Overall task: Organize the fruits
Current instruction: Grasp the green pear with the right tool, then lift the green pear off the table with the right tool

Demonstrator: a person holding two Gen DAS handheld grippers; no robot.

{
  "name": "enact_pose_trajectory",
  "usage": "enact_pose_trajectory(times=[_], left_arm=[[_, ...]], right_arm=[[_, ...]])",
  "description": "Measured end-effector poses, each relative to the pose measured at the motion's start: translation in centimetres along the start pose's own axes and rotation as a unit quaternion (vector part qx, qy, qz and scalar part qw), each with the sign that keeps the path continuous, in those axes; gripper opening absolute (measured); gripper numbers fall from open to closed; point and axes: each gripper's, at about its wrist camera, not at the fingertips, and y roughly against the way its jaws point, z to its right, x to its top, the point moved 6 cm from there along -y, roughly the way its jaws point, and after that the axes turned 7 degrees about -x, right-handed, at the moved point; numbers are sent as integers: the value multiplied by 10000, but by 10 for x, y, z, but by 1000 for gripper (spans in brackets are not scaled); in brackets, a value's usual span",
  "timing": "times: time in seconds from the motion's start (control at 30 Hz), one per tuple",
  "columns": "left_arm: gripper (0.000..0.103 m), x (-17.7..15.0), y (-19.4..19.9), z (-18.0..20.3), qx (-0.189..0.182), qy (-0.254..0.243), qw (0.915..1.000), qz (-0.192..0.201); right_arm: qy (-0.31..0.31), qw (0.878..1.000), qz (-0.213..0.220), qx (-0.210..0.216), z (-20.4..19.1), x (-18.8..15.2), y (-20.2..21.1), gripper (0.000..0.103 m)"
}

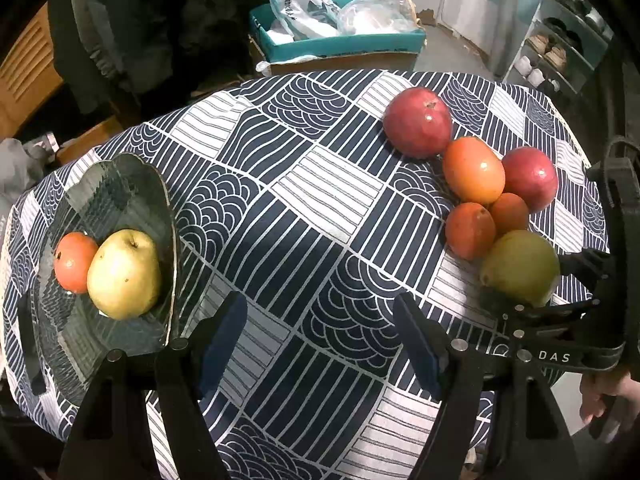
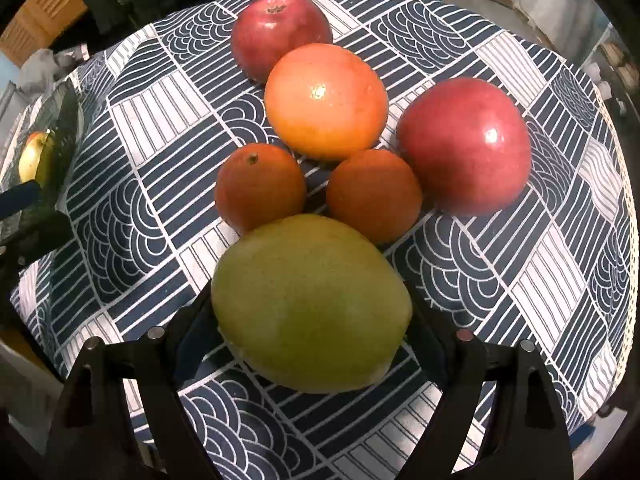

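Note:
A green-yellow mango point(image 2: 312, 304) lies on the patterned tablecloth point(image 2: 160, 120). My right gripper point(image 2: 312, 312) is open, its fingers close on either side of the mango. Behind the mango sit two small oranges point(image 2: 260, 186) point(image 2: 374, 194), a large orange point(image 2: 326, 102) and two red apples point(image 2: 280, 34) point(image 2: 464, 144). My left gripper point(image 1: 320, 312) hangs open and empty over bare cloth. To its left, a glass plate point(image 1: 112, 192) holds a yellow pear point(image 1: 124, 276) and a small orange point(image 1: 72, 262). In the left wrist view the mango point(image 1: 520, 268) is partly hidden by the right gripper.
A teal box point(image 1: 340, 40) with plastic bags stands past the table's far edge. A shoe rack point(image 1: 560, 52) is at the far right and wooden furniture point(image 1: 24, 68) at the far left. A person's hand point(image 1: 608, 396) holds the right gripper.

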Motion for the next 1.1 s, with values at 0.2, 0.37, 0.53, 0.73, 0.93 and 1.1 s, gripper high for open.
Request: enact_pose_trajectory(times=[0.2,0.37,0.53,0.73,0.93,1.1], left_arm=[[77,5,1,9,-69,-51,10000,41],[77,12,-2,21,-182,-66,9998,56],[77,18,-7,38,-252,-184,9995,61],[77,26,-15,58,-291,-296,9991,35],[78,34,-29,80,-496,-359,9981,-69],[78,35,-46,93,-585,-376,9972,-260]], right_arm=[[-99,9997,207,-115,6,-2,12,85],[-381,9978,513,-200,26,6,36,85],[-533,9945,814,-390,46,11,54,85],[-686,9924,959,-353,61,19,61,85],[-916,9894,1041,-420,84,14,62,85],[-1063,9879,1042,-437,100,11,60,85]])
